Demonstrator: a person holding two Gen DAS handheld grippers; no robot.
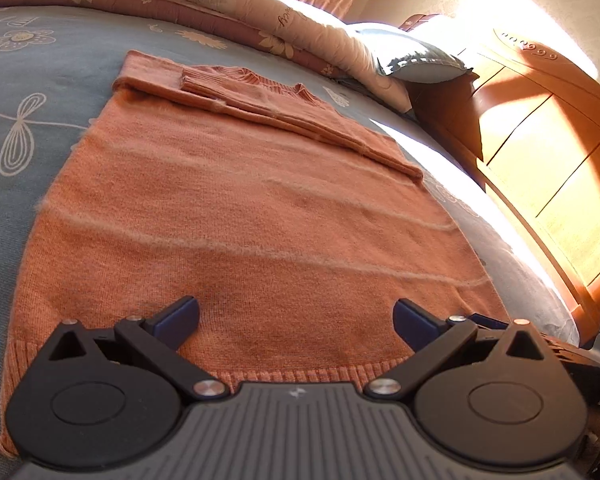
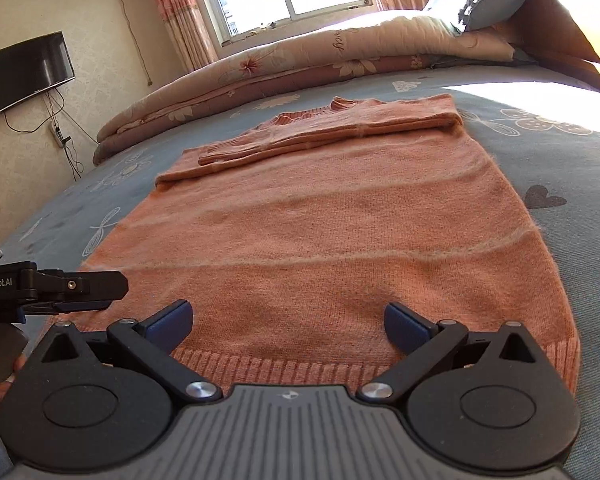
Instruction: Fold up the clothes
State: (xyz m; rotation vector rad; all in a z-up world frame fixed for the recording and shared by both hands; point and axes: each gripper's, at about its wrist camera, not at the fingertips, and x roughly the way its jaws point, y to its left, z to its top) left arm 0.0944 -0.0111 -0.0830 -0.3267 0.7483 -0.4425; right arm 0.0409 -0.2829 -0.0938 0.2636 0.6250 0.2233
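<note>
Blue bedspread (image 1: 28, 80) under orange sweater (image 1: 236, 208), each hand-held gripper (image 1: 296, 320) (image 2: 288, 320) spread wide, empty, above its hem

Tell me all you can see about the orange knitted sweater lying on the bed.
The orange knitted sweater is fuzzy, with faint pale stripes across its body and a ribbed hem at the near edge. It lies flat on the blue patterned bedsheet, collar at the far end. Both sleeves are folded across the chest, ribbed cuffs showing. The open left gripper and open right gripper hang near the hem, gripping nothing.
</note>
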